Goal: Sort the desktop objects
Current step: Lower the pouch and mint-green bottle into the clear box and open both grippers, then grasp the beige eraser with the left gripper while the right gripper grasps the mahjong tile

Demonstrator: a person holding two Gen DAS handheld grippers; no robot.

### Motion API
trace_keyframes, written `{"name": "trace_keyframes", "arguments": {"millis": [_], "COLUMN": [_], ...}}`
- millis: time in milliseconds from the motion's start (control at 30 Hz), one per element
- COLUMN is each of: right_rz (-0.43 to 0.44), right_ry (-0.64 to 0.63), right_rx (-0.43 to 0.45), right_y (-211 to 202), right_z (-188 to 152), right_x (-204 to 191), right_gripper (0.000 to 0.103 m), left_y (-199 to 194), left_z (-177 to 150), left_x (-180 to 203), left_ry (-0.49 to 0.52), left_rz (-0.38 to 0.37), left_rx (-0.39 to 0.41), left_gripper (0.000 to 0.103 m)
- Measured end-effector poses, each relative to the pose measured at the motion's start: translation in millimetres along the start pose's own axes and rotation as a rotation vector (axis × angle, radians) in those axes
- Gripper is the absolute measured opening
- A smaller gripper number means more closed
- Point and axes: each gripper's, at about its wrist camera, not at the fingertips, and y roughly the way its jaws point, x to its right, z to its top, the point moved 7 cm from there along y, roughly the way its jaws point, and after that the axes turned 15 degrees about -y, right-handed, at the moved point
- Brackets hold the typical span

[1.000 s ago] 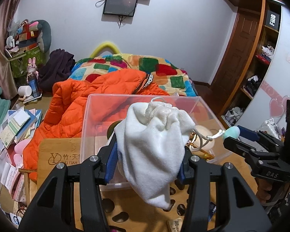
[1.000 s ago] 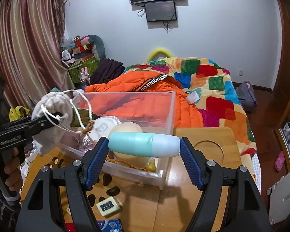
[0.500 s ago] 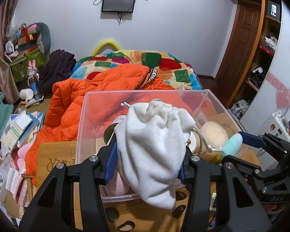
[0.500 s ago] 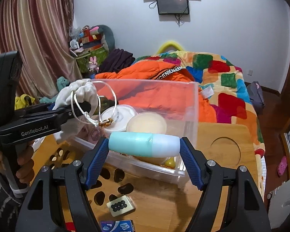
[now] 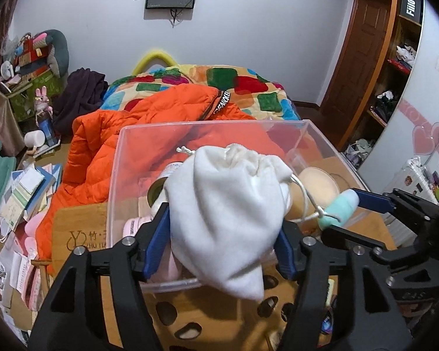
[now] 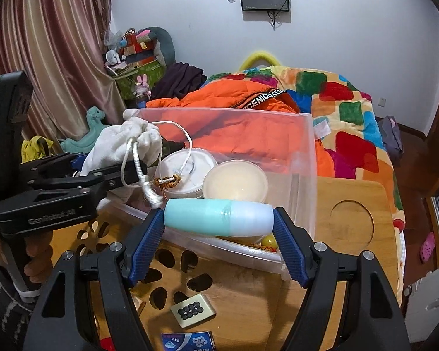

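My left gripper (image 5: 224,241) is shut on a white drawstring pouch (image 5: 228,204) and holds it over the near edge of a clear plastic bin (image 5: 117,175). The pouch (image 6: 123,143) and its cord also show in the right wrist view, at the bin's (image 6: 305,158) left corner. My right gripper (image 6: 219,248) is shut on a teal and pale blue bottle (image 6: 218,218), held sideways just above the bin's near wall. The bottle's end (image 5: 341,207) touches the pouch cord in the left wrist view. Inside the bin sit two round lidded tubs (image 6: 235,181).
The bin stands on a bamboo table (image 6: 351,219) with cut-out holes. A mahjong tile (image 6: 193,310) and a small blue box (image 6: 187,340) lie on the near table. An orange jacket (image 5: 117,134) and a bed lie behind the bin.
Both grippers have moved closer to the bin and to each other. The pouch now hangs over the bin's near edge, and the bottle end has reached the pouch cord.
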Motion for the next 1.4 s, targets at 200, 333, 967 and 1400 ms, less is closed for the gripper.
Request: {"name": "trace_keyframes", "arguments": {"millis": [200, 333, 967, 1400], "right_rz": [0.013, -0.025, -0.042, -0.072], "right_ry": [0.042, 0.056, 0.070, 0.056], "right_rx": [0.004, 0.007, 0.046, 0.001], "right_y": [-1.0, -4.0, -40.4, -51.2], "right_z": [0.6, 0.3, -23.5, -68.7], "right_x": [3.9, 10.0, 16.8, 9.3], "right_gripper": [0.072, 0.076, 0.078, 0.078], "left_y": [-14.7, -23.3, -62.1, -63.1], "left_z": [-0.7, 0.4, -12.8, -59.7], "left_x": [-1.2, -2.7, -5.6, -2.2], "left_ry": [-0.001, -0.014, -0.037, -0.029], "left_rz": [-0.008, -0.020, 0.003, 0.039], "left_rx": [0.018, 0.033, 0.093, 0.045], "left_gripper": [0.069, 0.071, 0.085, 0.087]}}
